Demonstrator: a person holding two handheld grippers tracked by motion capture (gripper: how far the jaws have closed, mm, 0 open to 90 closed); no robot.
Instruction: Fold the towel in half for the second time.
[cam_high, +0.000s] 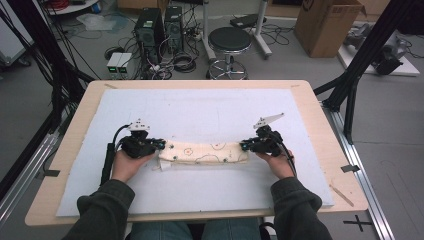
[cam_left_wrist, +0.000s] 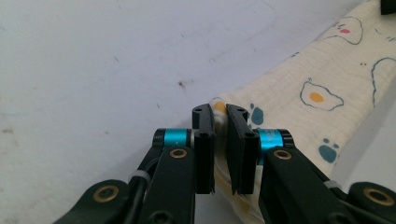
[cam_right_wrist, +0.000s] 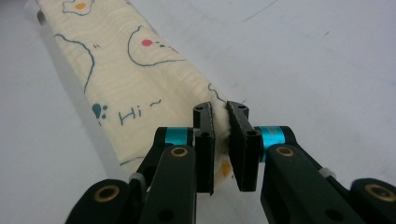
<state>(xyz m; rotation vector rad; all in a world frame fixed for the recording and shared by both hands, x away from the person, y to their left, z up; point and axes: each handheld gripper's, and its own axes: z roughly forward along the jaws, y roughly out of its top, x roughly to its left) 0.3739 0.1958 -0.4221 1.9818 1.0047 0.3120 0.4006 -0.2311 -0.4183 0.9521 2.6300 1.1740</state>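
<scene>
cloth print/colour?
Cream cloth with fried eggs, blue paw prints and outlined shapes; clearest in the left gripper view.

A folded cloth (cam_high: 205, 152) is lying crosswise on a foam sheet (cam_high: 200, 110) that is covering the tabletop (cam_high: 320, 107). The left gripper (cam_high: 161, 144) is sitting at its left end, the right gripper (cam_high: 243, 145) at its right end. A stool (cam_high: 229, 40) is standing behind the tabletop.

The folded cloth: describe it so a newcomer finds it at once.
On the white mat covering the wooden table, look between the two grippers. The cloth is a long cream strip printed with fried eggs and blue paw marks.
</scene>
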